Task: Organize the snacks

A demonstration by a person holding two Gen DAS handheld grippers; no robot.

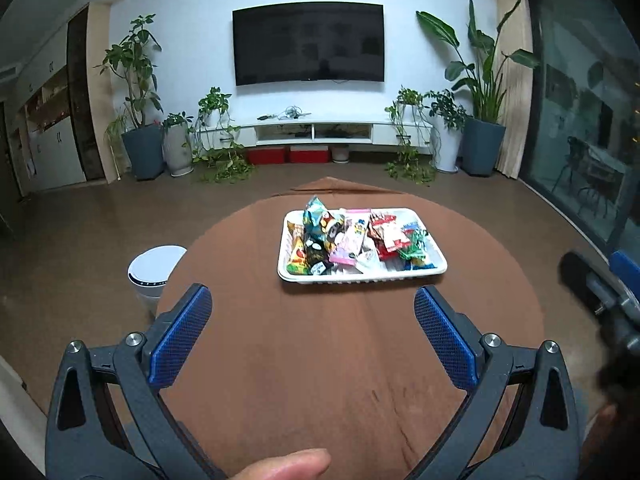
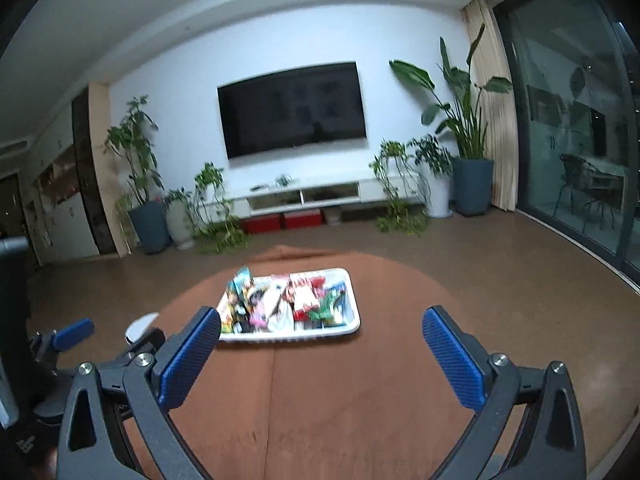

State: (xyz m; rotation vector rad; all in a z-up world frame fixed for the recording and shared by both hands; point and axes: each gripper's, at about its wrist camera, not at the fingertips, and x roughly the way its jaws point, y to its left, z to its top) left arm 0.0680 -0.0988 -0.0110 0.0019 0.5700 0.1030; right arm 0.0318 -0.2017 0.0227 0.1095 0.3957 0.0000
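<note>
A: Where are the snacks (image 1: pixel 352 240)?
B: In the white tray (image 1: pixel 362 276) on the table (image 1: pixel 320 360), at 12 o'clock.
A: Fingers?
B: Left gripper (image 1: pixel 312 306) and right gripper (image 2: pixel 320 326) both spread wide, grasping nothing

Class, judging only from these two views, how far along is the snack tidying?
Done: snack packets sit gathered in the white tray on the brown table, some upright, some lying jumbled. In hand: nothing; the left gripper and right gripper are both open, short of the tray. Left: perhaps straightening the jumble, though no other destination shows.
</note>
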